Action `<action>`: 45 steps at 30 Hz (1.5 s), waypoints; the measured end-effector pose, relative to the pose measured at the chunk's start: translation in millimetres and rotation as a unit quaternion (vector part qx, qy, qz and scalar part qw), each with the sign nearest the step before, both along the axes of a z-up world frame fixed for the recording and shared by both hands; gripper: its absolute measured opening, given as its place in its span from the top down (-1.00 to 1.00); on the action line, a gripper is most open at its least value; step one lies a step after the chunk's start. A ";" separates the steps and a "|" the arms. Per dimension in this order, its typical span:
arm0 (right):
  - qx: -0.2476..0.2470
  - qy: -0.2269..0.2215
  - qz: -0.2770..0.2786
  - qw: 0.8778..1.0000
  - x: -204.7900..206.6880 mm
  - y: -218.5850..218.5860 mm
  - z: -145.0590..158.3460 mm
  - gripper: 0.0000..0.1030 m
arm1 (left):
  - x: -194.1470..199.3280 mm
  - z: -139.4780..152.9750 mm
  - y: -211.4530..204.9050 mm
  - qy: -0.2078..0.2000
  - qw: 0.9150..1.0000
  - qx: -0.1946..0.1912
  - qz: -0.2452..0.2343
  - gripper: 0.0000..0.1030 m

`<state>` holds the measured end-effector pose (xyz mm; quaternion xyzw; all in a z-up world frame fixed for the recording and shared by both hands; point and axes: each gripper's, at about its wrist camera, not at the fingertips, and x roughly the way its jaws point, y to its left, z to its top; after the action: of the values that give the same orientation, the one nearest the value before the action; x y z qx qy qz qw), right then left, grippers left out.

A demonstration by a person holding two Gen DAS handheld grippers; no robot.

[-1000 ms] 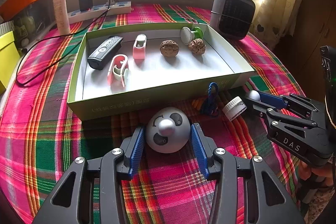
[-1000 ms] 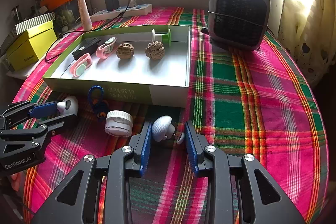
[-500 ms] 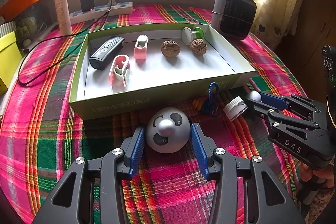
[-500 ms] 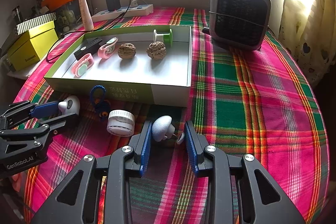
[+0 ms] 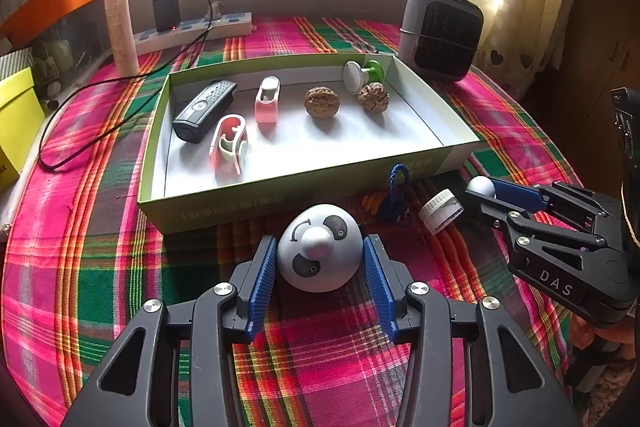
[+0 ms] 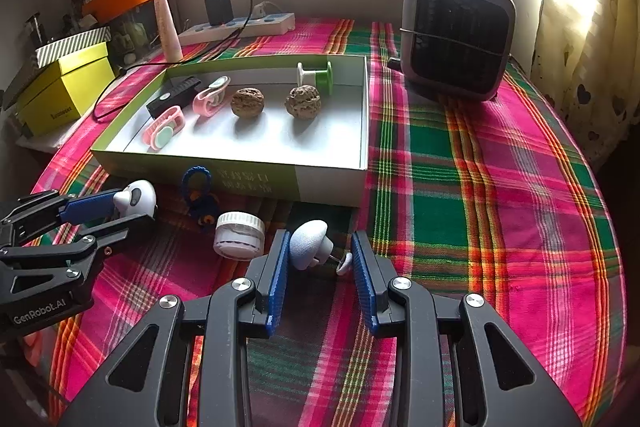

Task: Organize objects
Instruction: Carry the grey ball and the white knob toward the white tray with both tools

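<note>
My left gripper (image 5: 319,241) is shut on a white dome toy with a panda face (image 5: 320,255), just in front of the green-walled box (image 5: 280,197). My right gripper (image 6: 320,239) is shut on a small white mushroom-shaped piece (image 6: 308,243) with a thin pin. Its head is against the left pad and its small cap against the right pad. A white-lidded jar (image 6: 239,235) and a blue cord loop (image 6: 198,193) lie on the cloth between the two grippers. In the box lie a black remote (image 5: 204,109), two pink clips, two walnuts (image 5: 322,101) and a green-and-white spool (image 5: 362,75).
A grey fan heater (image 6: 456,35) stands behind and to the right of the box. A power strip (image 6: 240,25) with a black charger and trailing cable, a cream tube (image 6: 168,27) and a yellow box (image 6: 64,87) sit at the back left. Plaid cloth covers the round table.
</note>
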<state>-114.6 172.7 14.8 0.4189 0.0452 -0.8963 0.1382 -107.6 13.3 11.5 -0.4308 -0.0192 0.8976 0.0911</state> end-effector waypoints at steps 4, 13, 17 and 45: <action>-0.002 0.003 0.000 1.000 1.3 0.6 3.0 0.38 | 1.2 3.1 0.5 0.004 1.000 0.000 -0.001 0.17; -0.005 0.012 0.001 1.000 3.2 0.3 10.6 0.38 | 3.4 11.0 1.0 0.013 1.000 0.000 -0.003 0.17; -0.006 0.014 0.002 1.000 4.3 -0.2 11.8 0.38 | 3.8 12.4 1.1 0.014 1.000 0.001 -0.004 0.17; -0.028 0.039 0.033 0.998 -24.5 -23.1 40.1 0.38 | -24.4 33.9 -17.9 0.032 0.999 0.007 0.011 0.17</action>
<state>-139.2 149.6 55.0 0.3780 0.0391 -0.9077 0.1779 -132.0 -4.6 45.4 -0.4014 -0.0277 0.9116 0.0844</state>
